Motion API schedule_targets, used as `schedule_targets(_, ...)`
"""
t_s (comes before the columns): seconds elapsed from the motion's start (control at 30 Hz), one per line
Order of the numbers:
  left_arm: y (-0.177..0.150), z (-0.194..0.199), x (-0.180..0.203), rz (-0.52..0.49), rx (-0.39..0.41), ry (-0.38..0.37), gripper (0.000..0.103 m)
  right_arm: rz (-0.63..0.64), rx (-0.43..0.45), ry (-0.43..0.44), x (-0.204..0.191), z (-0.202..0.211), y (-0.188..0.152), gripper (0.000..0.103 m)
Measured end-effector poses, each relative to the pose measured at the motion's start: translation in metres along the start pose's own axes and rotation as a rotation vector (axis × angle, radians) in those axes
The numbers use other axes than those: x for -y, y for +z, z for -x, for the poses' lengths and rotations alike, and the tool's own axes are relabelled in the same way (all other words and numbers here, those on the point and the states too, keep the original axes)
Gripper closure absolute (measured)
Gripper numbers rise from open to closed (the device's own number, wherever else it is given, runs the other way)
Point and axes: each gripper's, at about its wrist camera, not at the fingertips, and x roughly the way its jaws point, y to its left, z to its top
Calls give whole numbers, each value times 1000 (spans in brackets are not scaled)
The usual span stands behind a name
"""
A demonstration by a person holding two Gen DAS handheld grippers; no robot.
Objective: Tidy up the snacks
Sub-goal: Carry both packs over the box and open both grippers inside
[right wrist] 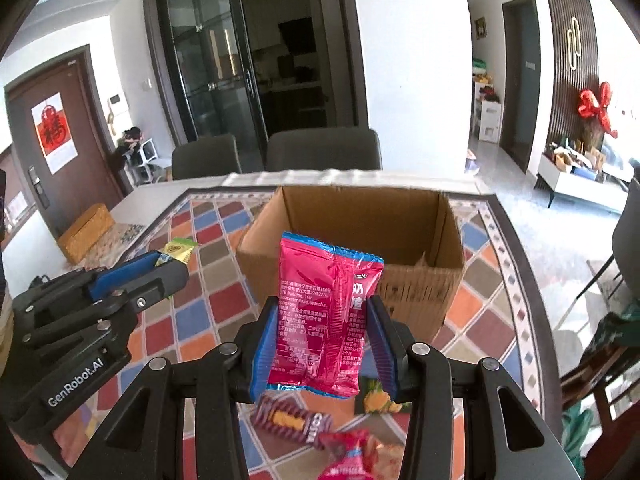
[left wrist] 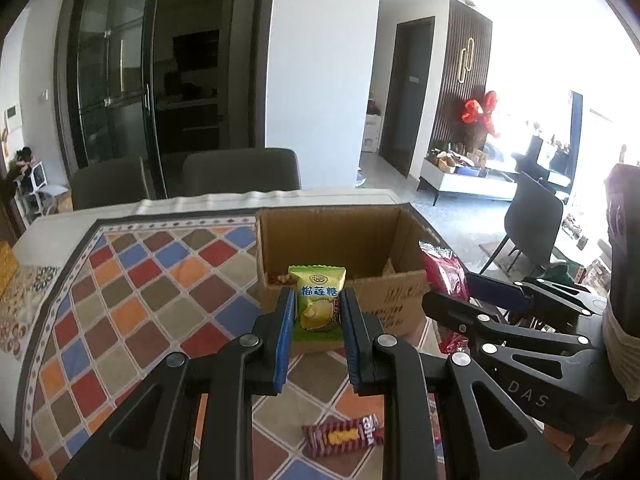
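Observation:
An open cardboard box (left wrist: 360,248) (right wrist: 360,224) stands on the chequered tablecloth. My left gripper (left wrist: 317,322) is shut on a small green and yellow durian candy packet (left wrist: 318,300), held above the cloth just before the box's near wall. My right gripper (right wrist: 322,340) is shut on a pink snack bag (right wrist: 324,312), also in the air in front of the box. In the left wrist view the right gripper (left wrist: 460,300) shows at the right with the pink bag (left wrist: 444,272). In the right wrist view the left gripper (right wrist: 160,268) shows at the left with the green packet (right wrist: 178,250).
More snacks lie on the cloth below: a dark red biscuit pack (left wrist: 344,436) (right wrist: 292,422), a pink packet (right wrist: 352,460) and a yellow-green one (right wrist: 378,398). Two grey chairs (right wrist: 324,148) stand behind the table. A woven yellow box (right wrist: 86,232) sits at the left.

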Motion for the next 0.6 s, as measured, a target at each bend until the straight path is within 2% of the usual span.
schedule_targets(0.3,30,-25,0,4,-15,2,79,22,29,-43,7,-8,29,59)
schedule_targets(0.6,44,-60,-1,-6,-51,1,79,24,18,-89,23,-31,52,59)
